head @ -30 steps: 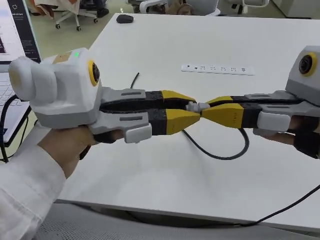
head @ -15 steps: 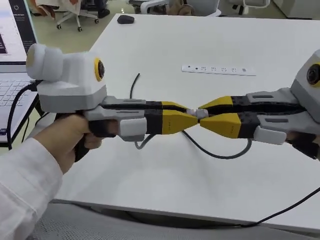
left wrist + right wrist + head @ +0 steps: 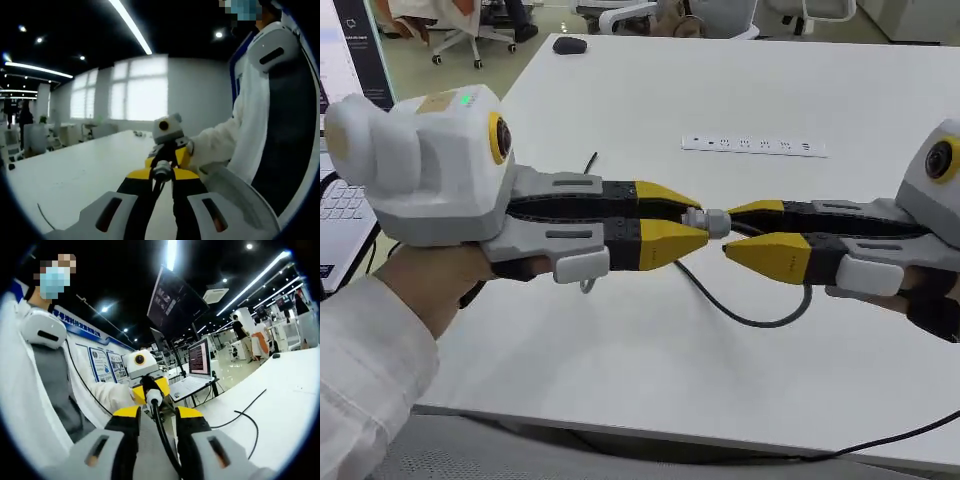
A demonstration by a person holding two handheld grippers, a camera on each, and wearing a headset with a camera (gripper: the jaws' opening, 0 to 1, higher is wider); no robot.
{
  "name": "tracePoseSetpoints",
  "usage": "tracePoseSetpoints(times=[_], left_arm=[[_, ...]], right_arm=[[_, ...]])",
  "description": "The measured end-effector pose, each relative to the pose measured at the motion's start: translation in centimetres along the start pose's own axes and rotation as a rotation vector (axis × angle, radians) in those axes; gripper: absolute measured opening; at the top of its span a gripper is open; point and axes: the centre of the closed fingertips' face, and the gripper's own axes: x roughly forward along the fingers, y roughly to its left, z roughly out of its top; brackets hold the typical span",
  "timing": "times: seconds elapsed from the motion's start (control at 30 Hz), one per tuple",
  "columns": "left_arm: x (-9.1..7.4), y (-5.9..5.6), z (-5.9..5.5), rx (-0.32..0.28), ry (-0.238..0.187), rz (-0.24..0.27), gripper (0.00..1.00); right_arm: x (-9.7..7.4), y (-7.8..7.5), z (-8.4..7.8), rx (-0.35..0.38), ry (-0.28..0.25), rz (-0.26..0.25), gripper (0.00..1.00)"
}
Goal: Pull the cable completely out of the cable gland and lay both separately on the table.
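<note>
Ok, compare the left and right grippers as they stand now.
The left gripper is shut, its fingers meeting at the tip; the right gripper is open, its fingers spread apart. The left grips the gland; the right grips nothing, and only straddles the cable that runs out of the gland. Both have yellow fingers and are held level above the table, tip to tip.

White power strip (image 3: pixel 753 145) lies flat — dark mouse (image 3: pixel 568 45) well beyond it, laptop (image 3: pixel 335 205) at left.
</note>
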Motion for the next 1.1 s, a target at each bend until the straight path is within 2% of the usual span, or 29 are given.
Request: tracePoseSetpoints(times=[0.07,0.13,0.27,0.4,0.47,0.53,0.6,0.63,0.67,0.73,0.77,0.83,0.9,0.97,1.0,1.03,1.1], left_arm=[[0.0,-0.1,0.0,0.085,0.021,0.009,0.15],[0.2,-0.3,-0.1,0.117,0.036,0.008,0.15],[0.6,-0.7,-0.4,0.152,0.056,0.003,0.16],[0.8,-0.8,-0.3,0.171,0.051,-0.005,0.16],[0.7,-0.7,-0.4,0.189,0.059,0.002,0.16],[0.7,-0.6,-0.5,0.185,0.065,0.0,0.16],[0.7,-0.5,-0.5,0.144,0.064,-0.001,0.16],[0.7,-0.4,-0.7,0.117,0.071,0.0,0.16],[0.7,-0.4,-0.8,0.115,0.073,0.001,0.15],[0.5,-0.3,-0.9,0.094,0.075,-0.003,0.15],[0.5,-0.3,-0.6,0.049,0.053,-0.006,0.15],[0.4,-0.1,-0.4,-0.004,0.03,-0.009,0.15],[0.3,-0.1,-0.2,-0.086,0.013,-0.018,0.15],[0.2,-0.1,0.0,-0.144,-0.008,-0.036,0.15],[0.1,-0.1,0.0,-0.169,-0.009,-0.04,0.15],[0.3,-0.5,0.0,-0.221,-0.009,-0.05,0.15],[0.3,-0.6,0.0,-0.269,-0.019,-0.066,0.15]], right_arm=[[0.0,0.0,0.4,0.026,-0.017,0.0,0.27],[0.2,0.4,0.8,0.052,-0.035,0.022,0.26],[0.7,0.9,1.1,0.067,-0.046,0.042,0.21],[0.8,0.8,0.7,0.062,-0.019,0.041,0.12],[0.8,0.7,0.6,0.07,-0.012,0.037,0.12],[0.8,0.8,0.6,0.035,-0.002,0.032,0.12],[0.8,0.9,0.6,0.022,0.014,0.031,0.12],[0.9,0.7,0.4,-0.053,0.035,0.017,0.11],[0.9,0.7,0.3,-0.081,0.049,0.009,0.11],[1.1,0.9,0.3,-0.068,0.052,0.014,0.11],[1.0,0.9,0.4,-0.071,0.043,0.017,0.11],[1.1,1.0,0.6,-0.083,0.027,0.021,0.1],[1.1,1.2,0.7,-0.137,0.026,0.023,0.1],[1.2,1.6,0.8,-0.19,0.031,0.037,0.1],[1.3,1.7,0.8,-0.197,0.033,0.038,0.1],[1.3,1.9,0.8,-0.219,0.041,0.043,0.1],[1.3,2.1,0.7,-0.268,0.043,0.057,0.1]])
